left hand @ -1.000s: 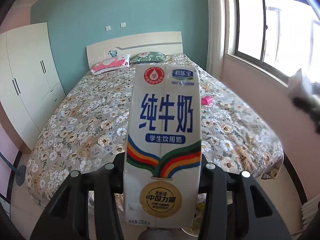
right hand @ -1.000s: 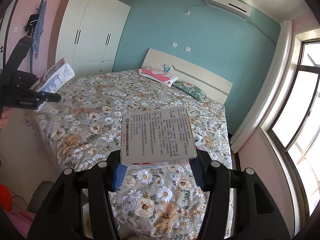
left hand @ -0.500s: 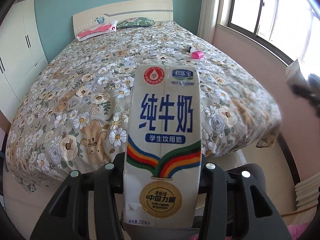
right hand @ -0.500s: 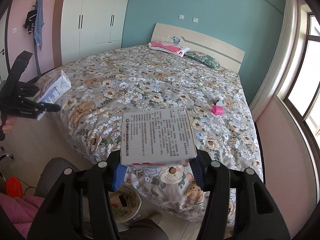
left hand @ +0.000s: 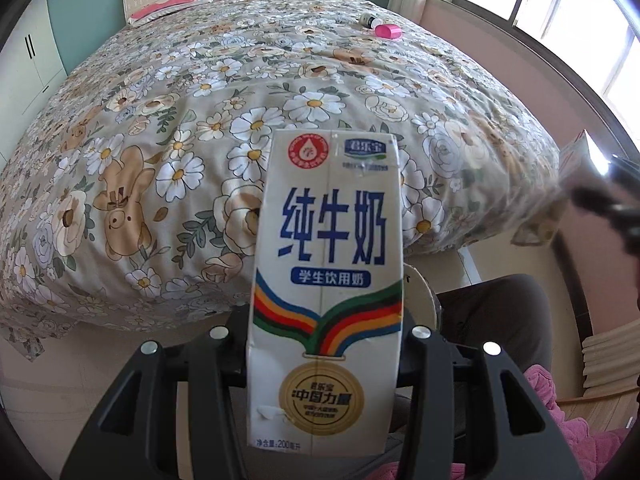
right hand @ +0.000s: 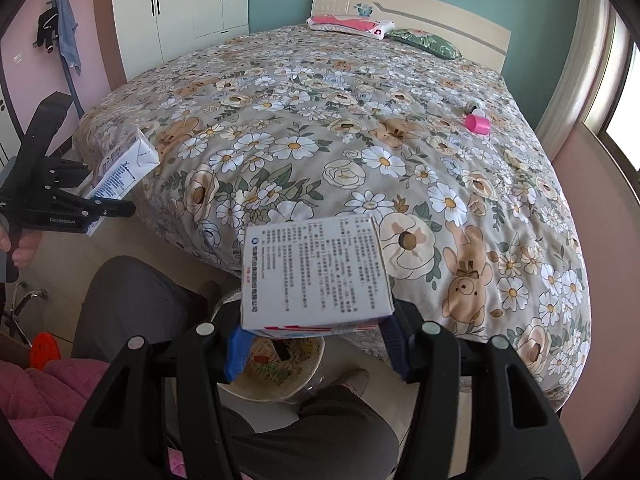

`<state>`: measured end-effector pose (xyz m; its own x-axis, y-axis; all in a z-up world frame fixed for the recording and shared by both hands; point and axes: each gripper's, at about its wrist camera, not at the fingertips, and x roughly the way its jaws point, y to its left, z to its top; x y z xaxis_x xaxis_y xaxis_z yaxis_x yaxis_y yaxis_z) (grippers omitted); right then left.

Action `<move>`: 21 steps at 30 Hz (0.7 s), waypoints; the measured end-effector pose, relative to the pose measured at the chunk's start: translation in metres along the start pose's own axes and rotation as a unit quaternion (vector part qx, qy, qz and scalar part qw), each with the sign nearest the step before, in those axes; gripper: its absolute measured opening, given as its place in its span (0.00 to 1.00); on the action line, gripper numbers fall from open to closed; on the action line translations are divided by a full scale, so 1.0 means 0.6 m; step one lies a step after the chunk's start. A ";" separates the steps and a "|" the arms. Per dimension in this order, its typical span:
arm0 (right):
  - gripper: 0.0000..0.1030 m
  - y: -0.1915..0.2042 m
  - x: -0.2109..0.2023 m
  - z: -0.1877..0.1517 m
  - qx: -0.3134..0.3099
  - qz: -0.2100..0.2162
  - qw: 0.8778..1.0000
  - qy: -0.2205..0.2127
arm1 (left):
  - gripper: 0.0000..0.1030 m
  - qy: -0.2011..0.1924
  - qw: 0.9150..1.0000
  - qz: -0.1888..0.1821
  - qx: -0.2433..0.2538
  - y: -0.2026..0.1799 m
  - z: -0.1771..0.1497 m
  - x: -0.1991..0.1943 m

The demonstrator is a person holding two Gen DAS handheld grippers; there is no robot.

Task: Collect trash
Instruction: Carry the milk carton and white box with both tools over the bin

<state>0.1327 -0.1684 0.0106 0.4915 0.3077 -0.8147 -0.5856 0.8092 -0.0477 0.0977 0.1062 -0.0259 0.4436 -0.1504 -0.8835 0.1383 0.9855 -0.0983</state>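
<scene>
The milk carton [left hand: 325, 292] stands upright, clamped in the left gripper [left hand: 324, 344] off the bed's [left hand: 200, 92] foot. The right gripper [right hand: 316, 344] pinches a box [right hand: 314, 272] above a bin [right hand: 276, 368] beside the bed.

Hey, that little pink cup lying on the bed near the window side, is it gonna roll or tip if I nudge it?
The pink cup lies on its side on the floral bedspread, so there is nothing left to tip. Its round wall may roll, probably in a curve. It looks like thin plastic, likely light, and the soft quilt should damp any roll.
</scene>
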 end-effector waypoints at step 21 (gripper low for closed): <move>0.54 0.070 0.305 -0.159 0.021 0.066 0.980 0.186 | 0.47 0.172 0.981 -0.081 -0.031 -0.057 -0.112 0.284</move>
<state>0.1368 -0.1259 -0.1955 0.1396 0.2123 -0.9672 -0.5974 0.7970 0.0887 0.1090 0.0524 -0.2040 0.0934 -0.2796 -0.9556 0.1237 0.9556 -0.2675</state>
